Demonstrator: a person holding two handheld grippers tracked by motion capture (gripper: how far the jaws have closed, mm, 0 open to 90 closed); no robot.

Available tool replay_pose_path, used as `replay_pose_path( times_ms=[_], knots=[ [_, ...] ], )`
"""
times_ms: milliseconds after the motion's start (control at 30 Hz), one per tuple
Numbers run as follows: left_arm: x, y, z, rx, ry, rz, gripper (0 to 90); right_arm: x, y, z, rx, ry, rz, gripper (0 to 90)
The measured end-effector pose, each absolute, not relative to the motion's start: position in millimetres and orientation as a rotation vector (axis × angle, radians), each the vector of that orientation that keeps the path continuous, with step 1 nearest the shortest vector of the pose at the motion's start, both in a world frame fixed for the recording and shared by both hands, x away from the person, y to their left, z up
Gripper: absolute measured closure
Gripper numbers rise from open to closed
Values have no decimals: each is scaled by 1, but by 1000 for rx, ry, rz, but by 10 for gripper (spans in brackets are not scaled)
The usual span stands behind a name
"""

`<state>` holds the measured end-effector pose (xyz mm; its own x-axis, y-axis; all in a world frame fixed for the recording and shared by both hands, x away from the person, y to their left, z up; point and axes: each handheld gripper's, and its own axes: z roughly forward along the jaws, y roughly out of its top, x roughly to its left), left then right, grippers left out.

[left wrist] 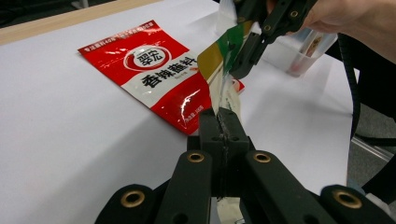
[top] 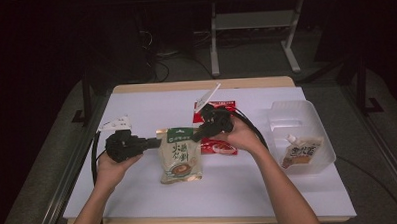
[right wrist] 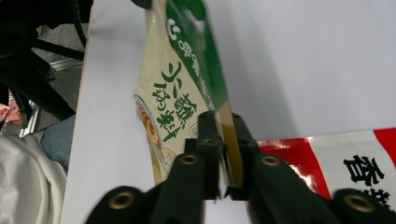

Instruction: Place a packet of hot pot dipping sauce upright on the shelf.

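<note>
The green pouch (top: 179,155), at the table's (top: 139,194) near centre, is gripped on both sides: left claw (top: 155,142) clenched on its left edge, right claw (top: 195,135) on its top right corner. Grasping is done. Judged remaining: moving it, possibly to the bin (top: 328,155) far right.

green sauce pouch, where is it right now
In the high view the green sauce pouch sits mid-table, pinched between the left gripper and right gripper, beside the red pouch.

Glossy plastic green-topped pouch (top: 180,155) and red pouch (left wrist: 156,77), matt white table (top: 239,190)
</note>
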<state>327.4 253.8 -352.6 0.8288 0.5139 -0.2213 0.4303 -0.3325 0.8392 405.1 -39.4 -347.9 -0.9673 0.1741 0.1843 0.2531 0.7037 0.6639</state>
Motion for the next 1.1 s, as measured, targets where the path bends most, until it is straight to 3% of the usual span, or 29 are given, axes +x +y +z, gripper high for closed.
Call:
replay_pose_path(
  times_ms=[300,633,1100],
  knots=[
    [328,255,-352,1948,704,71,844,394,-46,-335,-281,-2801,-1131,900],
    [325,257,-356,1992,717,118,713,383,-64,-320,-260,-2856,-1157,900],
    [314,261,-369,2011,741,181,615,376,-82,-302,-306,-2897,-1151,900]
  ],
)
